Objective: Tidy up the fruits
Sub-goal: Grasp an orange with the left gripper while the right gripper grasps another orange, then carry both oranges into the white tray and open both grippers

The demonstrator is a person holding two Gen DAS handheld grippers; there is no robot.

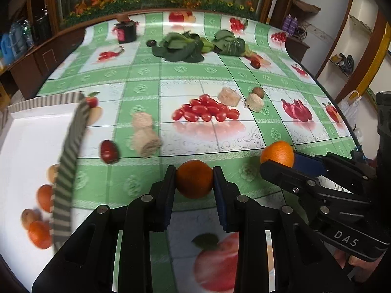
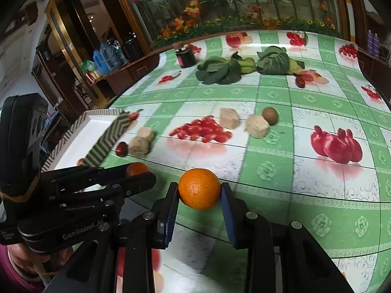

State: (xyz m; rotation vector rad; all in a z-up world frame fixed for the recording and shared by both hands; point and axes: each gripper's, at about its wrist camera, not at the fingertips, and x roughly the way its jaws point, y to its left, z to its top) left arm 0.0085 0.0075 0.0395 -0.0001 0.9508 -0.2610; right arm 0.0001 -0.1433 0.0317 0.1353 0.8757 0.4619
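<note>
From my left wrist, my left gripper (image 1: 194,179) has its jaws closed snugly on an orange (image 1: 194,179), both blue pads pressed against its sides just above the green-checked worktop (image 1: 146,83). To the right, my right gripper (image 1: 281,162) clamps a second orange (image 1: 278,153). On the left sits a white tray (image 1: 24,146) with a zigzag-striped rim; small oranges and a brownish fruit lie in it. Near its edge a red date (image 1: 109,151) lies beside two beige blocks (image 1: 145,134).

From my right wrist, the jaws of my right gripper (image 2: 199,190) are narrowed on the second orange (image 2: 199,188), pads touching both sides. At the left my left gripper (image 2: 139,173) carries the first orange (image 2: 136,168), close to the tray (image 2: 80,141). Farther back, a kiwi (image 2: 270,115) touches a beige block (image 2: 256,126), and leafy greens (image 2: 220,70) lie near a dark jar (image 2: 186,58).
</note>
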